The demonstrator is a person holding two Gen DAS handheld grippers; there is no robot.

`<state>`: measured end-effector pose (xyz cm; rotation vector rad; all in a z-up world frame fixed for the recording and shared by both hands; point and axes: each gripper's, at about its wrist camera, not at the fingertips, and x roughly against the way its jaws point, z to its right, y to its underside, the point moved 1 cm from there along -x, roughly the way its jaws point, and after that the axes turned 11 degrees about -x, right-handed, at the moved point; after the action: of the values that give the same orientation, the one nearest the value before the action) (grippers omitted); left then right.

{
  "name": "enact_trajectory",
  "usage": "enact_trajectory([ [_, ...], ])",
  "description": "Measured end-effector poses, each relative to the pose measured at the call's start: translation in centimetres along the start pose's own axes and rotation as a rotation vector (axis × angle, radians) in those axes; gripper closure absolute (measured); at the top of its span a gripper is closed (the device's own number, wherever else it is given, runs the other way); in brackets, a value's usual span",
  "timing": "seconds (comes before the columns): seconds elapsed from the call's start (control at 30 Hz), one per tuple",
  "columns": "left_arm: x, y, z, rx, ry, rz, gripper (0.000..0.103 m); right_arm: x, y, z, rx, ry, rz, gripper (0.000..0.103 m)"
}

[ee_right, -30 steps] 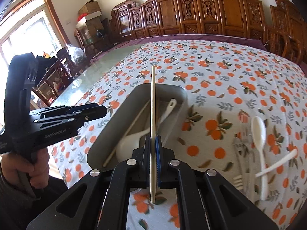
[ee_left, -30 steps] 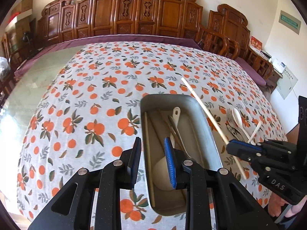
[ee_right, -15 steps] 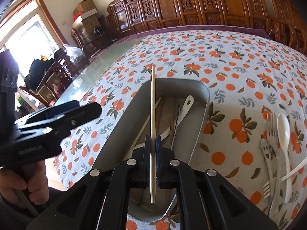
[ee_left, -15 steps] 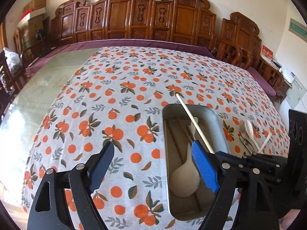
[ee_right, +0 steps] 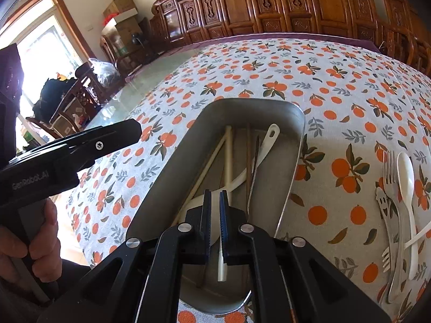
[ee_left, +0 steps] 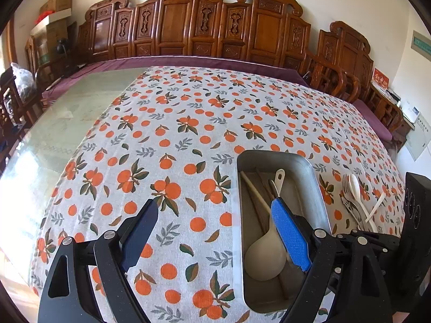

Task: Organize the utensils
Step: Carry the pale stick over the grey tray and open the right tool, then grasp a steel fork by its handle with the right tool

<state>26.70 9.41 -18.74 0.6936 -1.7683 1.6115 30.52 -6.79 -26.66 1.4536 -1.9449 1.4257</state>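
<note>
My right claw (ee_right: 214,222) is pinched together on a pale chopstick (ee_right: 228,161), which runs forward from the pads down into the metal tray (ee_right: 293,161); its near end pokes out behind the pads. My left claw (ee_left: 215,231) has just been opening and now stands wide apart with nothing between its pads, one pad over the cloth, the blue one over the tray's near left part.

Inside the tray lie a second pale chopstick (ee_right: 208,165), a dark pair of chopsticks (ee_right: 248,158), a slim metal handle and a big white ladle (ee_left: 265,253) whose bowl sits at the near end. The tray's long edges run away from me; its right rim is just beside a loose pile on the cloth: metal forks (ee_right: 390,196), a white spoon (ee_right: 406,188) and a thin white stick crossing them.

The orange-print tablecloth (ee_left: 188,134) beyond the tray is bare all the way to the desk's far edge, and to the left it gives way to a bare glass desk top (ee_left: 62,123). Carved wooden chairs (ee_left: 204,24) line the far side. A hand (ee_right: 29,242) grips the left claw's handle at the near left.
</note>
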Motion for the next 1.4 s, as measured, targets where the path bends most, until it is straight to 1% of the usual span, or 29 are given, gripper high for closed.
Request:
enact_trajectory([
  [0.1, 0.0, 0.0, 0.3, -0.004, 0.004, -0.001, 0.021, 1.4, -0.1, 0.2, 0.027, -0.003, 0.027, 0.095],
  [0.27, 0.0, -0.1, 1.3, -0.020, 0.020, 0.004, 0.021, 5.0, -0.3, 2.2, 0.097, 0.035, 0.087, 0.095],
  [0.33, 0.0, -0.2, 1.7, -0.026, 0.023, 0.005, 0.021, 6.4, -0.5, 3.6, 0.119, 0.066, 0.105, 0.095],
  [0.47, -0.1, -0.3, 2.8, -0.038, 0.033, 0.007, 0.021, 9.0, -0.7, 7.2, 0.146, 0.157, 0.143, 0.095],
  [0.6, -0.2, -0.3, 4.3, -0.060, 0.048, 0.010, 0.021, 10.3, -0.4, 11.0, 0.144, 0.228, 0.141, 0.095],
  [0.73, -0.2, -0.4, 5.8, -0.071, 0.068, 0.016, 0.021, 10.0, 0.0, 13.2, 0.119, 0.256, 0.130, 0.095],
  [0.87, -0.2, -0.3, 6.7, -0.064, 0.084, 0.020, 0.021, 8.4, 0.7, 14.6, 0.099, 0.254, 0.102, 0.090],
  [1.03, 0.0, 0.0, 7.9, -0.069, 0.082, 0.024, 0.021, 6.6, 1.0, 15.3, 0.106, 0.265, 0.058, 0.090],
  [1.23, 0.1, 0.2, 9.9, -0.092, 0.093, 0.030, 0.021, 5.3, 0.3, 16.3, 0.076, 0.275, 0.035, 0.090],
  [1.4, 0.1, 0.5, 11.2, -0.111, 0.102, 0.030, 0.021, 4.4, -0.1, 16.2, 0.074, 0.279, 0.009, 0.090],
])
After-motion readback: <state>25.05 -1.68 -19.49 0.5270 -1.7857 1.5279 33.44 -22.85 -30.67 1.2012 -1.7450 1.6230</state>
